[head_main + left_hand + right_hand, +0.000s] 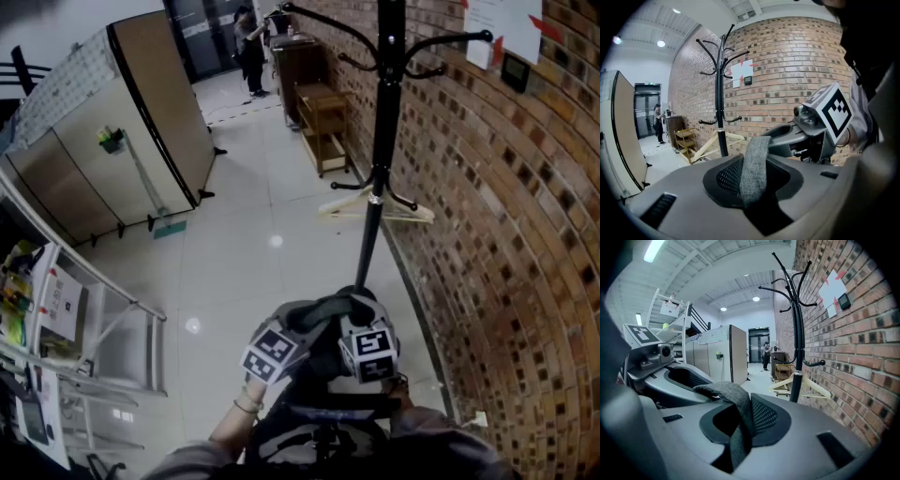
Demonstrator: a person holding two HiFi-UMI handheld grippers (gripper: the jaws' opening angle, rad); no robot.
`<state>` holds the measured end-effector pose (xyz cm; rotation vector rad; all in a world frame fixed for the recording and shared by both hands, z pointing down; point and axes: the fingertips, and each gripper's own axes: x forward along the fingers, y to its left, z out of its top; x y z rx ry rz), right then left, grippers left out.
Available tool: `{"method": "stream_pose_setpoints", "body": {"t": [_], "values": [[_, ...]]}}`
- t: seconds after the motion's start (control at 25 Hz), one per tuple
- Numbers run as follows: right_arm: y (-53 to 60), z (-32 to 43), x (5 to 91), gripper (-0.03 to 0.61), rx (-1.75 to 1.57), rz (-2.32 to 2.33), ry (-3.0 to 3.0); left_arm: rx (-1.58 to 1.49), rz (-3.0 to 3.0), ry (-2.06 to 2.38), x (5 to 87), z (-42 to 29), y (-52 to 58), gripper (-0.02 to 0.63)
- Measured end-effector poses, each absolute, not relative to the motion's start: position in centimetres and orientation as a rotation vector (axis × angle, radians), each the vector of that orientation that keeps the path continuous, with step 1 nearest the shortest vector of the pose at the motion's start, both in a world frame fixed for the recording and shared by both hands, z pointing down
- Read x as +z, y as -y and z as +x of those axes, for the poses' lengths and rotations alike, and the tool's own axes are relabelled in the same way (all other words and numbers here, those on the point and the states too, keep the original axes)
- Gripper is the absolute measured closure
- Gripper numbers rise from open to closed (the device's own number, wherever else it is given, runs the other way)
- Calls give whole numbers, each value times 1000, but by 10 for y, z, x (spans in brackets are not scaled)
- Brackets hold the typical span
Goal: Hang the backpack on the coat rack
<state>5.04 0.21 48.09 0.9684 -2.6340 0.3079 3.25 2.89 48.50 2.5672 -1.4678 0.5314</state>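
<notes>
Right, from the head view I have both hands close together low in the frame, the left tongs (302, 323) and the right tongs (356, 317) side by side with their marker cubes facing up, and the dark backpack (323, 436) hanging under them against the person's body. It is not on anything yet. The coat rack (384, 141) stands straight ahead, near the brick wall (506, 244), and its upper hooks (450, 39) curl out above the level of the tongs. My guess is the bag is being carried high so that it can be lifted over one of them. A wooden hanger (375, 208) already rests on the lower hooks, which I judge is a reason to aim for the top ring. In the left gripper view, a grey strap (754, 164) comes up out of the gap between the jaws. They stand fairly wide but are clamped on that band, with the mesh pad showing beside it. The strap then bends away towards the other gripper, and the rack's pole shows beyond it, well apart. In the right gripper view, the jaws stand narrower and pinch the same strap, which arches over to the left gripper. Holding each end of the loop like this keeps it spread open between the two tongs, so I read it as a ready-made eye to drop over a hook. The rack rises ahead and to the right, its hooks overhead and nothing hanging on them.
</notes>
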Motion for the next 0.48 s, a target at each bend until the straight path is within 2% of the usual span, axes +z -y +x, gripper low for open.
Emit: {"method": "stream_pose_setpoints", "body": {"t": [0.48], "values": [[82,18,484,529,232,1088,2565,520,2640,1327,486,-4,52,492]]}}
